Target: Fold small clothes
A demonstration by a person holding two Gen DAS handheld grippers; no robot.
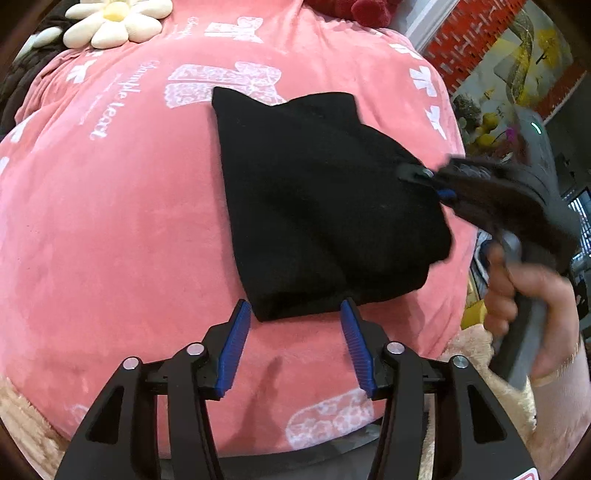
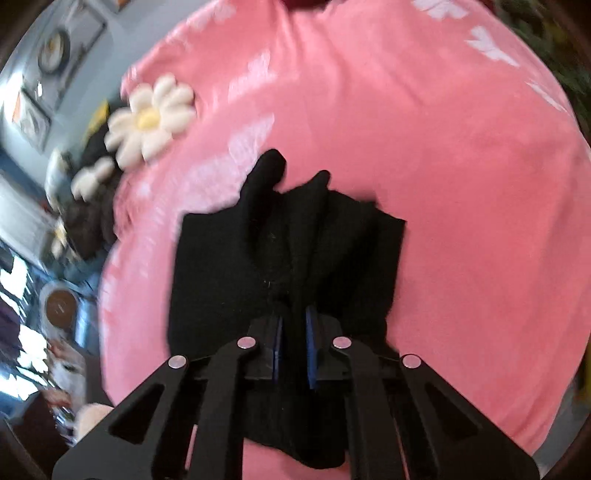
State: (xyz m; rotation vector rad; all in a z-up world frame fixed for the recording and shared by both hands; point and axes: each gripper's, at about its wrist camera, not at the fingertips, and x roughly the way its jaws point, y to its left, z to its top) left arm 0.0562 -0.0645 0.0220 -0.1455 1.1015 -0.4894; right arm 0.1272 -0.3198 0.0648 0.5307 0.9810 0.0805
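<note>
A small black garment [image 1: 317, 206] lies partly folded on a pink blanket [image 1: 110, 229]. My left gripper [image 1: 295, 314] is open and empty, its blue pads just in front of the garment's near edge. My right gripper [image 2: 293, 332] is shut on a bunched fold of the black garment [image 2: 288, 251] and lifts that edge. The right gripper also shows in the left wrist view [image 1: 439, 184], at the garment's right edge, held by a hand.
A white daisy cushion [image 1: 114, 22] lies at the blanket's far left, also in the right wrist view [image 2: 147, 118]. Dark clothing [image 2: 88, 206] sits beside it. A beige fleece [image 1: 476, 343] borders the blanket's near right. A brick wall [image 1: 476, 33] stands behind.
</note>
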